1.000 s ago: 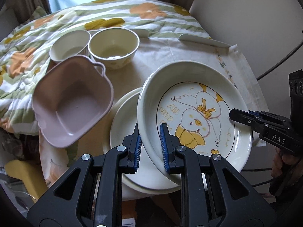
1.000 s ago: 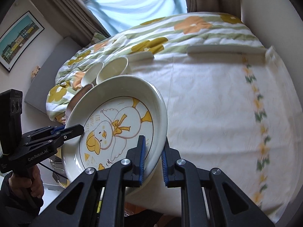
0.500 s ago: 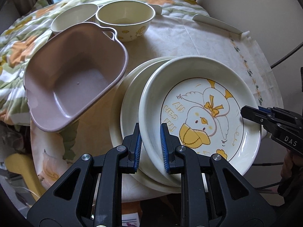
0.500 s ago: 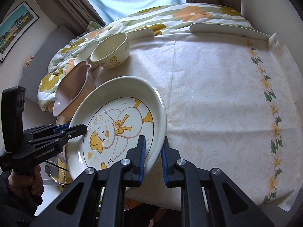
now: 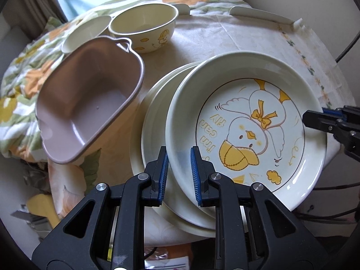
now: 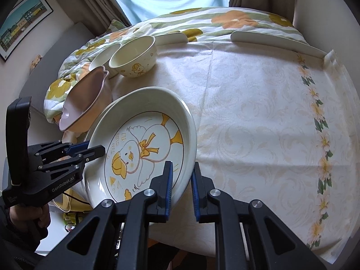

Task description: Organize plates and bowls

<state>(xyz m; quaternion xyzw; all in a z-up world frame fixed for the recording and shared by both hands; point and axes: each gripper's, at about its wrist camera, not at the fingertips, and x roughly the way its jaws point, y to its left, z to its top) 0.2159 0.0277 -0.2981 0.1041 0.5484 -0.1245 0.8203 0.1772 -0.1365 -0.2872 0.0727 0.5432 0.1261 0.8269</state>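
A cream plate with a yellow duck picture [image 5: 247, 123] [image 6: 144, 148] is held by both grippers just over a stack of plain cream plates [image 5: 153, 121]. My left gripper [image 5: 178, 168] is shut on its near rim. My right gripper [image 6: 181, 185] is shut on the opposite rim; it also shows at the right edge of the left wrist view [image 5: 324, 119]. The left gripper shows in the right wrist view [image 6: 90, 151]. A pink square bowl [image 5: 90, 112] [image 6: 83, 99] sits left of the stack. Two cream bowls [image 5: 144, 27] [image 6: 132, 56] stand behind it.
The table has a cream floral cloth [image 6: 270, 123]. A flowered quilt [image 5: 22, 78] lies at the table's left and far side. White flat pieces [image 6: 276, 42] lie at the far edge. Cables [image 5: 326, 213] hang below the table's right edge.
Both grippers have lowered the duck plate toward the plate stack and moved in closer to the table. The pink bowl and cream bowls now look nearer.
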